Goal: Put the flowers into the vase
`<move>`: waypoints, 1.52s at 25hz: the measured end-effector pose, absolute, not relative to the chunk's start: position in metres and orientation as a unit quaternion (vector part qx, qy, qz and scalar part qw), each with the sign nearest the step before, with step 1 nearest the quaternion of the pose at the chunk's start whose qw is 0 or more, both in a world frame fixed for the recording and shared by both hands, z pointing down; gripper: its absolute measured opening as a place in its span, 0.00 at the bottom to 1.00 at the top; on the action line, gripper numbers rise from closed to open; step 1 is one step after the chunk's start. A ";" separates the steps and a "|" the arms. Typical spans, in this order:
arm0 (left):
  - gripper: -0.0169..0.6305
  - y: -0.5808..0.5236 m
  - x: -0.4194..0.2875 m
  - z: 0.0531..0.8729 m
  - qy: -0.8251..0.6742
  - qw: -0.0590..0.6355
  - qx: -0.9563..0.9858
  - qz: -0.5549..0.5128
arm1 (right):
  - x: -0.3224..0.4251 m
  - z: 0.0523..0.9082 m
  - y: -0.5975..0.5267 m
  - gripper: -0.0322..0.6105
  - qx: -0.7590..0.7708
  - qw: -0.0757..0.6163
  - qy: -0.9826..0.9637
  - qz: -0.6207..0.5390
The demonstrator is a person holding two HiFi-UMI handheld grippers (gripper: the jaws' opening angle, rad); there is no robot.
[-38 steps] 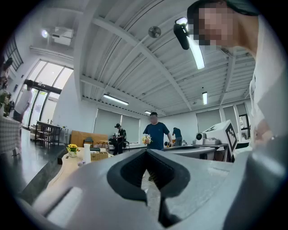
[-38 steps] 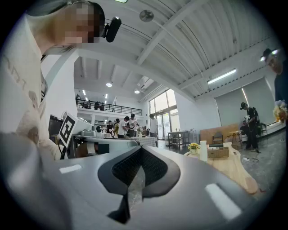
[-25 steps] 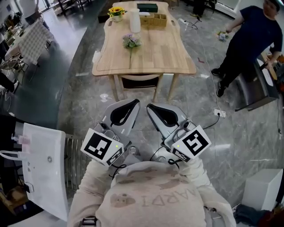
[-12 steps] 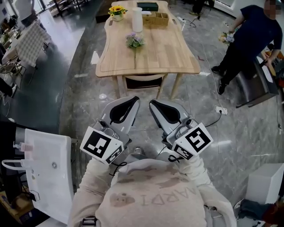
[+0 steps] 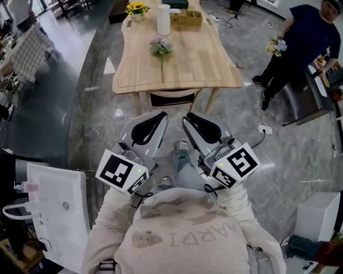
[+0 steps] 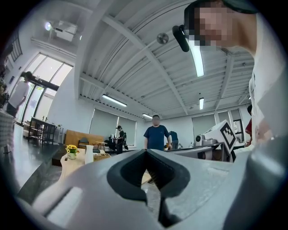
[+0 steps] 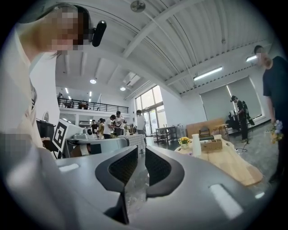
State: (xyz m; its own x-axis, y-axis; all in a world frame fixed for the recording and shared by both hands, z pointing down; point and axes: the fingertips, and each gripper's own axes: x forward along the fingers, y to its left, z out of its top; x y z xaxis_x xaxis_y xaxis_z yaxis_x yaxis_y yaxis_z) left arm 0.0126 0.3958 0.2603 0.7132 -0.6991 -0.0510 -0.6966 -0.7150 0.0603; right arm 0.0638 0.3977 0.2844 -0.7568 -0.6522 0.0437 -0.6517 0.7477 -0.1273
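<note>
Wooden table point(image 5: 195, 61): flowers point(image 5: 161, 47) lie mid-table; white vase point(image 5: 163, 13) stands upright at the far edge.
Left gripper point(image 6: 146, 152): jaws together, empty.
Right gripper point(image 7: 142, 155): jaws just opened to a narrow gap, nothing between.

The flowers point(image 5: 160, 47) are too small to count their blooms.

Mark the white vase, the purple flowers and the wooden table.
white vase point(image 5: 163, 20), head view, middle of its body.
purple flowers point(image 5: 161, 46), head view, the blooms.
wooden table point(image 5: 198, 59), head view, bare top.
</note>
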 end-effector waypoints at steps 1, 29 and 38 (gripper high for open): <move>0.03 0.389 0.011 0.261 -0.379 0.018 0.925 -0.034 | 0.062 0.285 0.390 0.18 -0.345 -0.001 0.936 -0.066; 0.03 0.127 0.034 0.252 -0.456 0.006 0.889 -0.045 | 0.087 0.289 0.125 0.19 -0.260 0.000 0.962 -0.086; 0.03 0.089 0.018 0.256 -0.467 0.003 0.884 -0.032 | 0.070 0.305 0.077 0.19 -0.254 -0.014 0.960 -0.114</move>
